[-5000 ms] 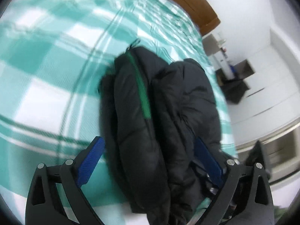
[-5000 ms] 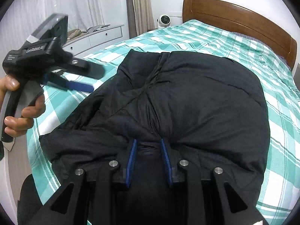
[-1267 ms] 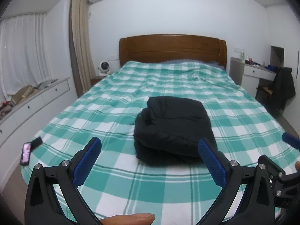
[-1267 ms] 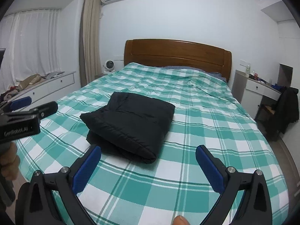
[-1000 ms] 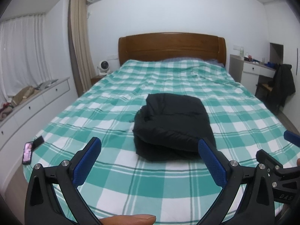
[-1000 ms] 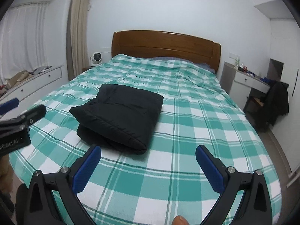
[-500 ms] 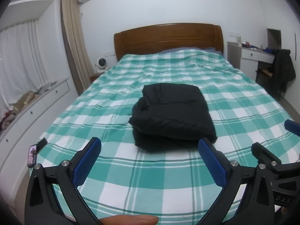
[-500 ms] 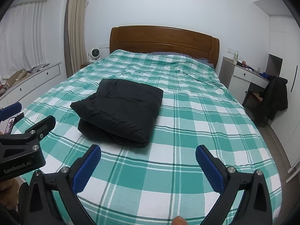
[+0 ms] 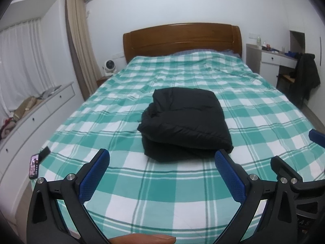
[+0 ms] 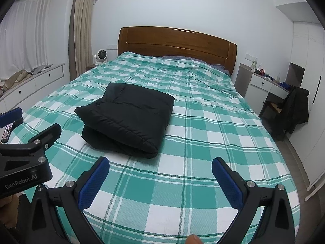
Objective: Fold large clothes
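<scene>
Green-checked bed (image 9: pixel 162 183) carries the folded black jacket (image 9: pixel 184 122); left tongs (image 9: pixel 161 174) and right tongs (image 10: pixel 160 175) hang released, empty.

Open bedspread (image 9: pixel 162 183) lies all around the folded jacket (image 9: pixel 186 122), the only obstacle

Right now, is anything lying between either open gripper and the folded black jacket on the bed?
Nothing visible. Only bare checked bedspread lies between the left gripper and the black jacket, and likewise ahead of the right gripper. Both are open and apart from it. The phone sits off at the bed's edge.
</scene>
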The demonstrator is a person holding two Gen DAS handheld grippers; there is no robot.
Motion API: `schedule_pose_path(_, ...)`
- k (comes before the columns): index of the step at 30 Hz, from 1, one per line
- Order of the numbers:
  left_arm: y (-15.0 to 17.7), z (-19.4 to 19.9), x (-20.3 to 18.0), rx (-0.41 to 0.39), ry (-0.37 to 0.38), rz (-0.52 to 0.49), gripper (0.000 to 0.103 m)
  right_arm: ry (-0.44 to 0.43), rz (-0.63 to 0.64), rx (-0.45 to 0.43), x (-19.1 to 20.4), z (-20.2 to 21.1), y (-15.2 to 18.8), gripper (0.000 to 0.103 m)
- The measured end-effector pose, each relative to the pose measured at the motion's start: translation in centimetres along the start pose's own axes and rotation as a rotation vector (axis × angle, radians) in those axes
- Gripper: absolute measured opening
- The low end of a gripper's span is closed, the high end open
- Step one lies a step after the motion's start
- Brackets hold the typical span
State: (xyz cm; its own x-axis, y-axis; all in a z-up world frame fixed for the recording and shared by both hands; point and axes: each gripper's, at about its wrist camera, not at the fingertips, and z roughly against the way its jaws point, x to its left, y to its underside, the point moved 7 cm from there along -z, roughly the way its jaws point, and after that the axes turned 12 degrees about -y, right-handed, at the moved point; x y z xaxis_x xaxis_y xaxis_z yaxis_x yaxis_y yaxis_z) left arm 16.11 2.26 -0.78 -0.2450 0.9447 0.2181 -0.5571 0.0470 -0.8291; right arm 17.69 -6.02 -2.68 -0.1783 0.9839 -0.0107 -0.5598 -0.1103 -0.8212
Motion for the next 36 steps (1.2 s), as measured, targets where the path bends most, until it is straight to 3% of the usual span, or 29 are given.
schedule_pose_path(30,0.3,-0.6,0.4,0.037,0.023,0.032,0.103,0.001,-0.006,0.03,-0.8,-0.4,0.5,0.103)
schedule_pose_path(36,0.4,-0.6,0.4,0.019,0.001,0.041,0.103,0.003,-0.018,0.034,-1.0,-0.6,0.8,0.103)
